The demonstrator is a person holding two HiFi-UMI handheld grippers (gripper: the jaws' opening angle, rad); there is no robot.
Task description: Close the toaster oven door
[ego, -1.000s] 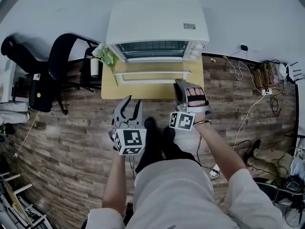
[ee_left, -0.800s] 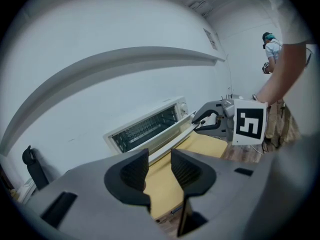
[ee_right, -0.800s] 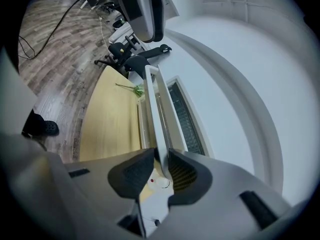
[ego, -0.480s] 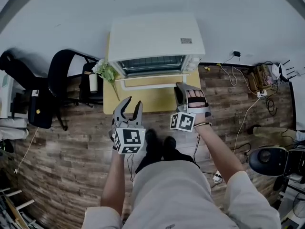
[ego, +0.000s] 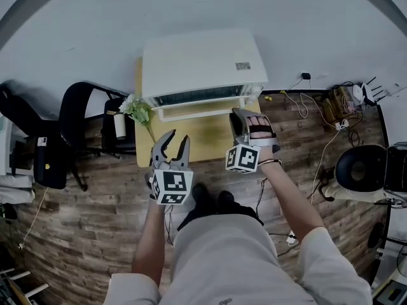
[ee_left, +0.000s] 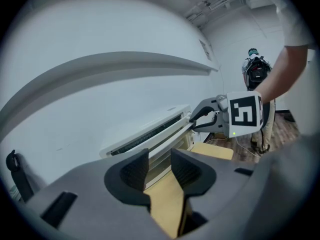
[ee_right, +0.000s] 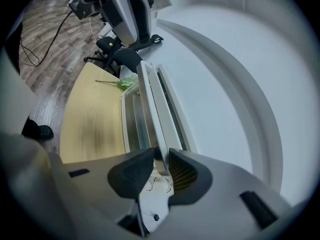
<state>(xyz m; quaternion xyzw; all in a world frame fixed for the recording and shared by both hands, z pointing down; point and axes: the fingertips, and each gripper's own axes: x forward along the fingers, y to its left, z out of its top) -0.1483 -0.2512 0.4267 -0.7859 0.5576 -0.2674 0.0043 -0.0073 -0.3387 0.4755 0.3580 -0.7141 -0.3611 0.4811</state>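
A white toaster oven stands on a yellow table against the wall. Its door is tilted up, a narrow gap from the oven's front. My right gripper is shut on the right end of the door's handle bar, which runs between its pads. In the left gripper view the right gripper sits at the door's corner. My left gripper hangs open over the table's front left, holding nothing.
A sprig of flowers and a small white bottle stand at the table's left end. A black office chair is left of the table, cables and a round black seat to the right. The floor is wood plank.
The oven door has swung up from lying flat to nearly upright, with my right gripper rising on its handle. My left gripper has moved forward a little, still open.
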